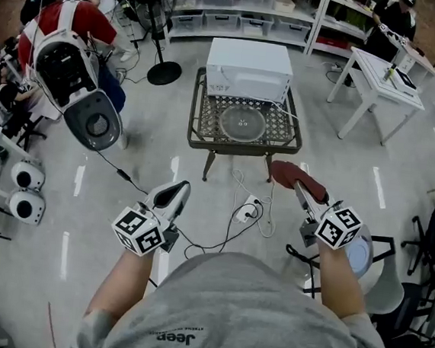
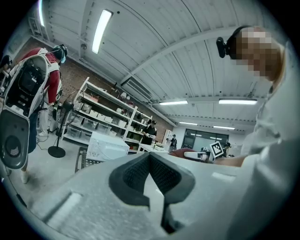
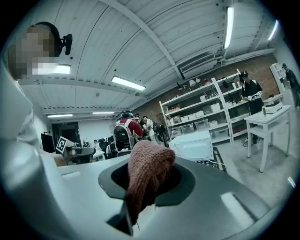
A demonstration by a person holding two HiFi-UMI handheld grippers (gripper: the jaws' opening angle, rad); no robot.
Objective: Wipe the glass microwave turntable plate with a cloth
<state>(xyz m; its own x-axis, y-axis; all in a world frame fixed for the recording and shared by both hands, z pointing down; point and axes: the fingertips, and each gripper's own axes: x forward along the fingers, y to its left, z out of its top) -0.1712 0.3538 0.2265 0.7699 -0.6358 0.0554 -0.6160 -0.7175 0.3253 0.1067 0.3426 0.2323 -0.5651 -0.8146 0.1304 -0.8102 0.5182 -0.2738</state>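
Left tool [image 2: 151, 177]: jaws together, nothing between them. Held low at near left, above the floor.

Right tool [image 3: 140, 190]: jaws clamped on a reddish-brown knit cloth [image 3: 149, 161], which is bunched and sticks out past the tips. Held at near right.

Both tools are well apart from the work.

Glass turntable plate [image 1: 242, 122] lies flat in the middle of a small dark metal-mesh tabletop [image 1: 202, 130], far from the person holding the tools, roughly mid-room. White microwave [image 1: 249, 67] sits at the far edge of the same tabletop, just beyond the plate.

Power strip [image 1: 247, 209] with cords lies on the floor between that tabletop and the tools.

Far left: a person in a red top [image 1: 83, 20] wearing a pack on the back. Far right: a second, white tabletop [image 1: 384, 77] on legs. Shelving [image 1: 241, 3] with bins runs along the far wall.
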